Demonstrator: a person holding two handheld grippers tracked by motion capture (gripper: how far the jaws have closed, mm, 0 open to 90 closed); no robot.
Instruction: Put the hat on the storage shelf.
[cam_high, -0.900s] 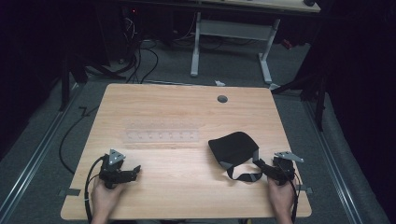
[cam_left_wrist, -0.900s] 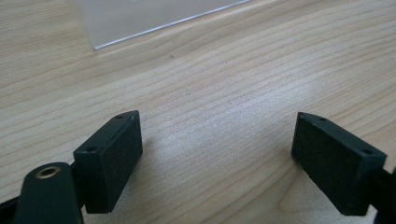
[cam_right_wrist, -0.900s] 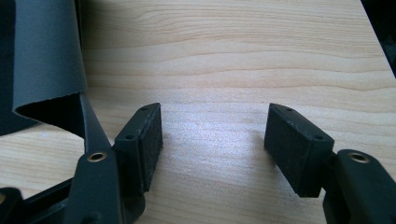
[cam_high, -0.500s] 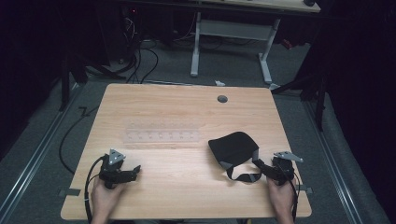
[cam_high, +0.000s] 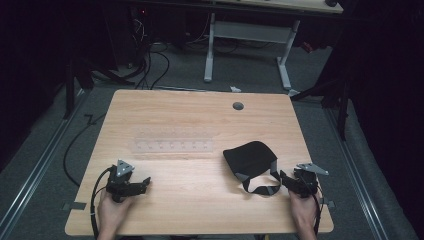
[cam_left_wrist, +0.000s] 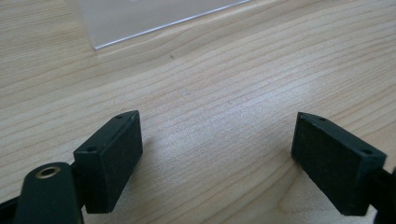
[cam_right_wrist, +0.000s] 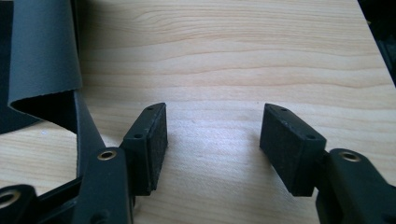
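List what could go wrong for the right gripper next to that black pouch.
1. The strap loops loosely on the table right beside the open right gripper; a jaw could snag it and drag the pouch instead of gripping it cleanly.
2. The pouch looks soft, so a pinch may catch just one fold and slip.
3. The clear plate is hard to see against the wood; the open left gripper could bump it.

Both grippers' fingers apart, empty.
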